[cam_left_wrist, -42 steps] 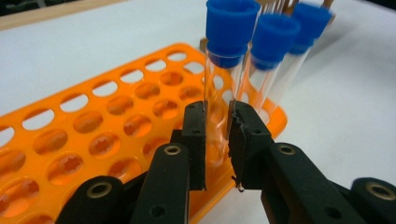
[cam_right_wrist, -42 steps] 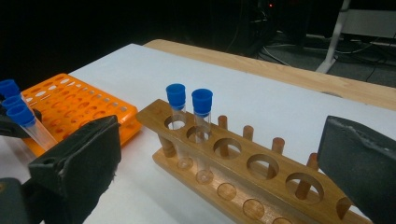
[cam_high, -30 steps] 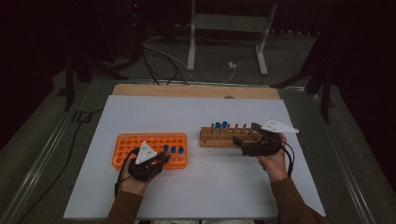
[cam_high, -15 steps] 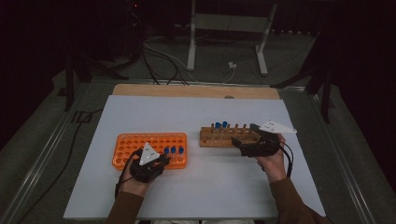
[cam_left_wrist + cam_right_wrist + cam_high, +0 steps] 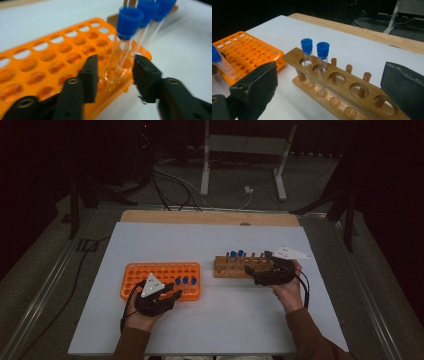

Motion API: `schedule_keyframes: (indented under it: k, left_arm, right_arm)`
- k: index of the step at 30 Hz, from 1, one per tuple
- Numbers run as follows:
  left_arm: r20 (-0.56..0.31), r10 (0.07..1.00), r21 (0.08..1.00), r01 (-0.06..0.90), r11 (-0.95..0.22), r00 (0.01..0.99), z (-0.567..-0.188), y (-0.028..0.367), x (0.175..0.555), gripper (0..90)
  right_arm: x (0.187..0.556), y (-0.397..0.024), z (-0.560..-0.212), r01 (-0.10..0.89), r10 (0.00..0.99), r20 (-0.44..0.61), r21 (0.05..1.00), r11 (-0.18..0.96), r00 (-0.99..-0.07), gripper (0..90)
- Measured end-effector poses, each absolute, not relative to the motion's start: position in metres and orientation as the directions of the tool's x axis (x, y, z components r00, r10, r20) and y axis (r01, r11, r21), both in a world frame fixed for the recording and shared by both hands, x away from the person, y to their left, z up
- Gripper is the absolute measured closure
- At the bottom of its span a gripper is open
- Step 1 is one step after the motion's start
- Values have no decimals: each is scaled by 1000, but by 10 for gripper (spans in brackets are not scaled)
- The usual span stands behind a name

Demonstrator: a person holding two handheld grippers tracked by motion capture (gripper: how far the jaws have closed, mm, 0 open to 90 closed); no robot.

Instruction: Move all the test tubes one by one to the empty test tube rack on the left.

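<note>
L gripper jaws just opening, nearest blue-capped tube between them, pads off it | tube upright in orange rack corner hole, axis vertical | R gripper wide, empty, at wooden rack | your R is nearer its two capped tubes

Three clear blue-capped tubes are standing upright in the orange rack's right end, at five o'clock on it, with two more tubes sitting in the wooden rack.
</note>
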State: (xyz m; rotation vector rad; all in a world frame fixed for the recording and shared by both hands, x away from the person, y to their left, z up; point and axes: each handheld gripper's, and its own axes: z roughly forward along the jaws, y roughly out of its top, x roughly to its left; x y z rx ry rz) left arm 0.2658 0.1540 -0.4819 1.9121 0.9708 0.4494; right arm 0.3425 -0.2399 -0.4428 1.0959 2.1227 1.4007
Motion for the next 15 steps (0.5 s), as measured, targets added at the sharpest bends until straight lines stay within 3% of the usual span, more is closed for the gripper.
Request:
schedule_keyframes:
  k: [5, 8, 11, 15]
  left_arm:
    - [-105, 785, 884, 419, -208, 611, -476, 165, 264, 388]
    - [-78, 825, 886, 418, -199, 560, -474, 168, 265, 173]
    - [-74, 847, 886, 425, -186, 526, -472, 172, 267, 38]
    - [-86, 871, 896, 421, -145, 483, -470, 182, 270, 6]
  right_arm:
    - [348, -239, -445, 411, 768, 115, 889, 204, -630, 69]
    - [351, -237, -446, 413, 770, 105, 885, 216, -629, 88]
    - [354, -235, -447, 410, 771, 94, 884, 227, -630, 108]
    - [360, -233, -448, 411, 770, 90, 881, 234, -632, 160]
